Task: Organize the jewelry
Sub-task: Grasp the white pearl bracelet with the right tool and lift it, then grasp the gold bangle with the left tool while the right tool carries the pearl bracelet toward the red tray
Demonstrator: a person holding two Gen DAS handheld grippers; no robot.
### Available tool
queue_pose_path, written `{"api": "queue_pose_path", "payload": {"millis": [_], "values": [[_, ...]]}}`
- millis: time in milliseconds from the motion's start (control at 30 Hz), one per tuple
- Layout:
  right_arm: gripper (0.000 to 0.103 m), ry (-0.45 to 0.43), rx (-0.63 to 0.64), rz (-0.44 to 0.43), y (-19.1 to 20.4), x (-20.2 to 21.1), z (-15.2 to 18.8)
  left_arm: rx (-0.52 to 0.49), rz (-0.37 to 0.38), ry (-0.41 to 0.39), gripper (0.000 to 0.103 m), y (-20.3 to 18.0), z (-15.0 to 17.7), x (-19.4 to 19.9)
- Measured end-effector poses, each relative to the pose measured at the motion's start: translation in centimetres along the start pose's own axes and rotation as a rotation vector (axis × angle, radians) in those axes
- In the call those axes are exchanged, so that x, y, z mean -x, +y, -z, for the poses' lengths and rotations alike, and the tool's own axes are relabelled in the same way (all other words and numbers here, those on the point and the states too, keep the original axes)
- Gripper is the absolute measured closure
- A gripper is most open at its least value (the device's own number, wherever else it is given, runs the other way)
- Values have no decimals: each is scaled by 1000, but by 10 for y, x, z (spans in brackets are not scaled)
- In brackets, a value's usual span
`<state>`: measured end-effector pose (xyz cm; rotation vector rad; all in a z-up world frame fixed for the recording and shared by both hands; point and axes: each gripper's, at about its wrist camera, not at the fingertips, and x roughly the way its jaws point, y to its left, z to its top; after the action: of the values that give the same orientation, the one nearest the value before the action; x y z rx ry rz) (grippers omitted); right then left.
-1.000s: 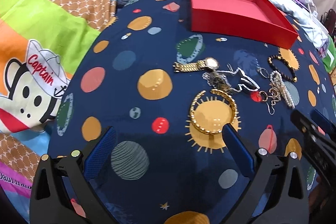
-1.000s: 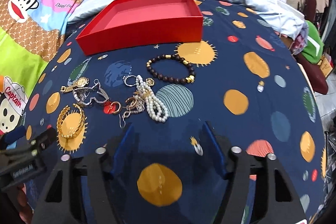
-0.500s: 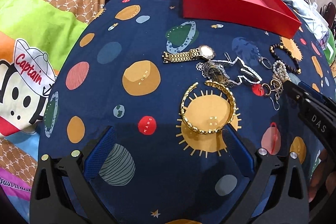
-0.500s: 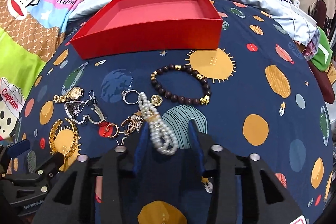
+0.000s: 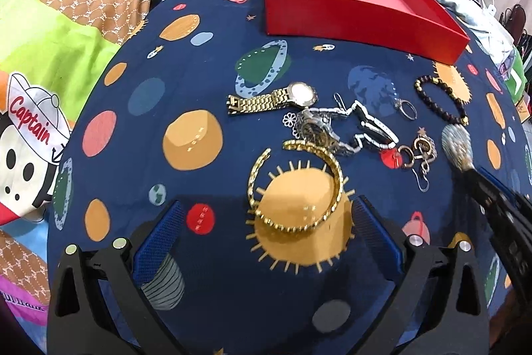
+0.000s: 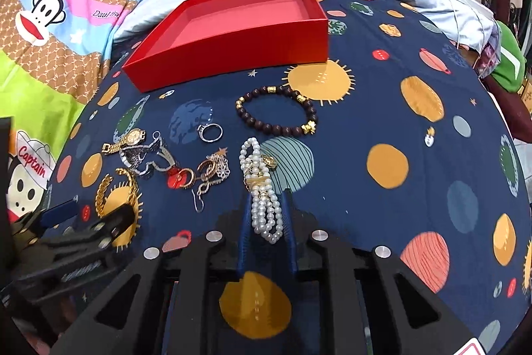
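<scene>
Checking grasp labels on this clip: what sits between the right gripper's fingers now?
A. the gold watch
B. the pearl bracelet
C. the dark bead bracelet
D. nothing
B: in the right wrist view the right gripper has its blue fingers closed in against the near end of the pearl bracelet, while the dark bead bracelet and gold watch lie apart on the cloth.

Both wrist cameras look forward, low and close over the bedspread (image 5: 206, 88), sharing the red box (image 6: 232, 35) and jewelry pile (image 5: 319, 128).
</scene>
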<state>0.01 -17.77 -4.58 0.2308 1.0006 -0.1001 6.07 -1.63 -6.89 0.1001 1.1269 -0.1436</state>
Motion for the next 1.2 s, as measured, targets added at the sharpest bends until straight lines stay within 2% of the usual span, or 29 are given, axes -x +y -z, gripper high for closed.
{"api": "queue_pose_path", "payload": {"millis": [133,200,433,767,1000,1200], "values": [[86,5,-10,-3,-3,4,4,26,15,3,5,0,-2,-7],[86,5,-18,-4,-4,6,6,23,11,-11,9,0,-1,-6],[86,3,-29,-8,-7,9,8,3,49,-45,48,-5,0,5],[86,-40,-11,-12,0,32,9,2,113,-48,48,-6,6,23],[86,-100,-2,-39,4,61,1,-34,102,-115,48,-8,4,60],[86,-159,9,-65,9,80,-16,-55,115,-175,48,-10,-15,87]]}}
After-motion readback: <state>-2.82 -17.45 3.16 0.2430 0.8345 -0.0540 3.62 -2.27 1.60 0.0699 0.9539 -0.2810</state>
